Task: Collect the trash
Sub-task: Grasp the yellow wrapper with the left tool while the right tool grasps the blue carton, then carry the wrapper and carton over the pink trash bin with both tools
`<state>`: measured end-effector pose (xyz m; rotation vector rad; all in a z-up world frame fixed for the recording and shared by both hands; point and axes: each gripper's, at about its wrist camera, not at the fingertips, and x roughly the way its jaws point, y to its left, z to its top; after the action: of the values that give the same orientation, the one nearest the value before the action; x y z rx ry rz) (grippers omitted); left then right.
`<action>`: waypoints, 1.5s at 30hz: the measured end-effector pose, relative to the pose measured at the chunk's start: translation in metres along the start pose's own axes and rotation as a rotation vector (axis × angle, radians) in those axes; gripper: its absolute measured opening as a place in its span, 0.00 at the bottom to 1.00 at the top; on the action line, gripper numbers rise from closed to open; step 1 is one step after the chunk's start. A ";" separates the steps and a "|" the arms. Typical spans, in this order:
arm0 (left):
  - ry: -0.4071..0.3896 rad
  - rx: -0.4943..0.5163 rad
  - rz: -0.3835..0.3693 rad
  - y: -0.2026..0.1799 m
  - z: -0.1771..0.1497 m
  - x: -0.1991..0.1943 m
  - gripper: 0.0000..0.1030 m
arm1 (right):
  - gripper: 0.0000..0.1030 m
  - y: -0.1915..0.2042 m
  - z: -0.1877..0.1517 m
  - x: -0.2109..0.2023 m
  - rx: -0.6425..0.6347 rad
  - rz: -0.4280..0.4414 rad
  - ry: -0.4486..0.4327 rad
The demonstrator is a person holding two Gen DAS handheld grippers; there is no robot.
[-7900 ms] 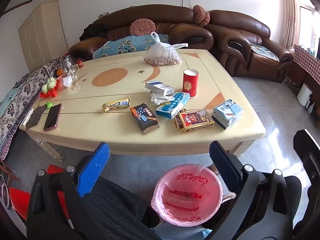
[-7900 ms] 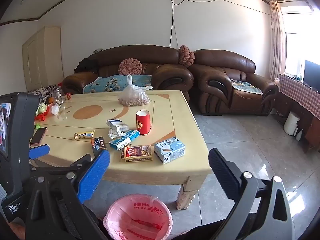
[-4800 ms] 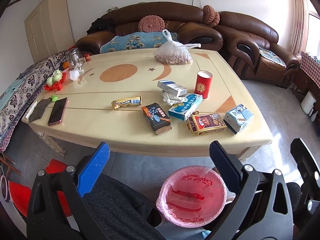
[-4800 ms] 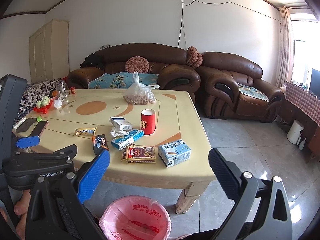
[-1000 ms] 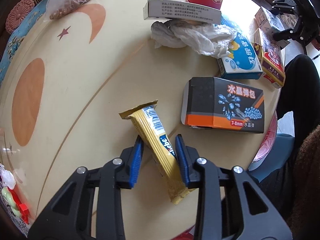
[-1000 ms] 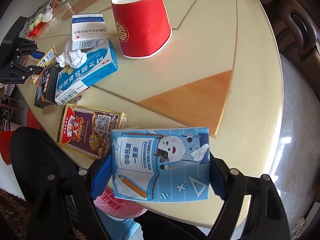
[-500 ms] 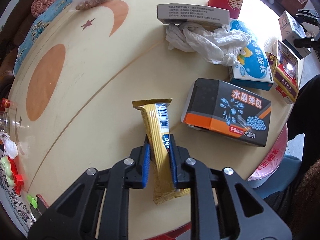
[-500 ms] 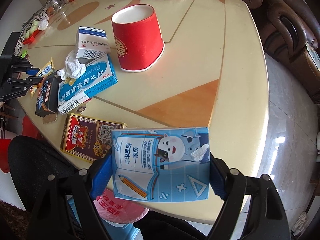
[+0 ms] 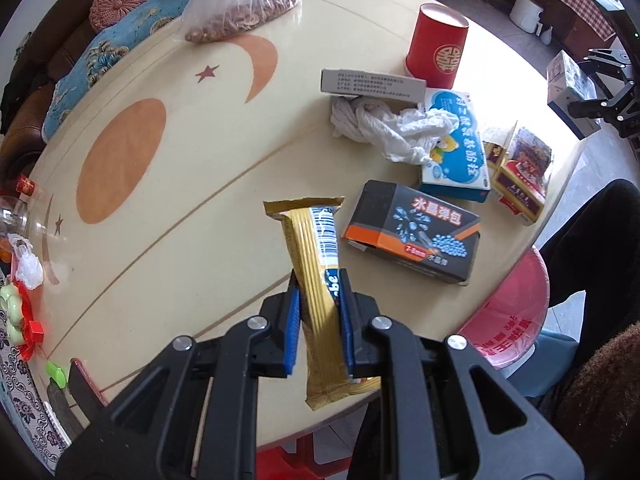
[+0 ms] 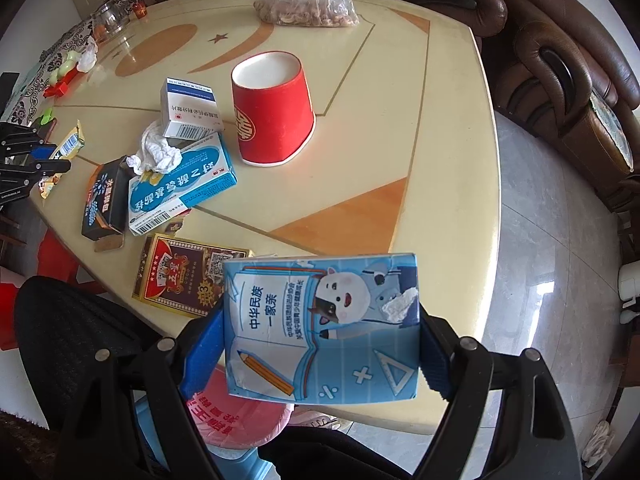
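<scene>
My left gripper (image 9: 320, 304) is shut on a gold snack wrapper (image 9: 316, 264) and holds it lifted above the cream table (image 9: 168, 208). My right gripper (image 10: 320, 332) is shut on a blue milk carton (image 10: 320, 328), held above the table's near edge. The pink-lined trash bin (image 9: 508, 320) stands on the floor beside the table and also shows below the carton in the right wrist view (image 10: 240, 416). On the table lie a black box (image 9: 412, 232), a blue medicine box (image 9: 456, 152), a crumpled tissue (image 9: 392, 128), a red-and-gold box (image 10: 184, 280), a white box (image 10: 188, 108) and a red paper cup (image 10: 272, 108).
A bag of nuts (image 10: 308, 4) sits at the table's far side. A glass jar (image 10: 108, 16) and small toys (image 9: 20, 312) lie at the left end. Brown sofas (image 10: 560, 60) stand behind and to the right. My dark-clothed legs (image 10: 80, 340) are near the bin.
Both grippers have lifted and pulled back from the table, the left with the wrapper, the right with the carton. The wrapper now hangs clear of the tabletop.
</scene>
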<state>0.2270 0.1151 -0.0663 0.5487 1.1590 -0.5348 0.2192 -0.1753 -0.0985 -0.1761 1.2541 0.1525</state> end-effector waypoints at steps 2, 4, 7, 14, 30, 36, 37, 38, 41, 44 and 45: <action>-0.011 0.006 -0.004 -0.008 -0.002 -0.013 0.18 | 0.77 0.003 -0.004 -0.012 -0.006 -0.004 -0.014; -0.026 0.017 0.005 -0.017 -0.004 -0.025 0.18 | 0.77 0.007 -0.005 -0.024 -0.011 -0.006 -0.030; -0.053 0.027 0.002 -0.035 -0.008 -0.046 0.18 | 0.77 0.014 -0.013 -0.043 -0.017 -0.001 -0.057; -0.105 0.058 -0.018 -0.075 -0.021 -0.075 0.18 | 0.77 0.037 -0.041 -0.080 -0.049 0.025 -0.114; -0.170 0.087 -0.090 -0.167 -0.062 -0.088 0.18 | 0.77 0.099 -0.111 -0.117 -0.114 0.120 -0.175; -0.176 0.105 -0.102 -0.191 -0.070 -0.086 0.18 | 0.77 0.115 -0.131 -0.117 -0.127 0.134 -0.185; -0.178 0.108 -0.100 -0.195 -0.072 -0.085 0.18 | 0.77 0.117 -0.134 -0.115 -0.131 0.139 -0.182; -0.177 0.111 -0.104 -0.199 -0.073 -0.083 0.18 | 0.77 0.120 -0.137 -0.114 -0.131 0.142 -0.180; -0.171 0.119 -0.106 -0.210 -0.077 -0.077 0.18 | 0.77 0.124 -0.147 -0.109 -0.134 0.148 -0.174; -0.157 0.115 -0.114 -0.219 -0.082 -0.067 0.18 | 0.77 0.126 -0.155 -0.101 -0.128 0.152 -0.164; -0.154 0.114 -0.112 -0.222 -0.083 -0.062 0.18 | 0.77 0.126 -0.159 -0.098 -0.126 0.146 -0.162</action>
<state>0.0059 0.0099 -0.0603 0.5324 1.0208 -0.7301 0.0152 -0.0877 -0.0590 -0.1767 1.0957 0.3657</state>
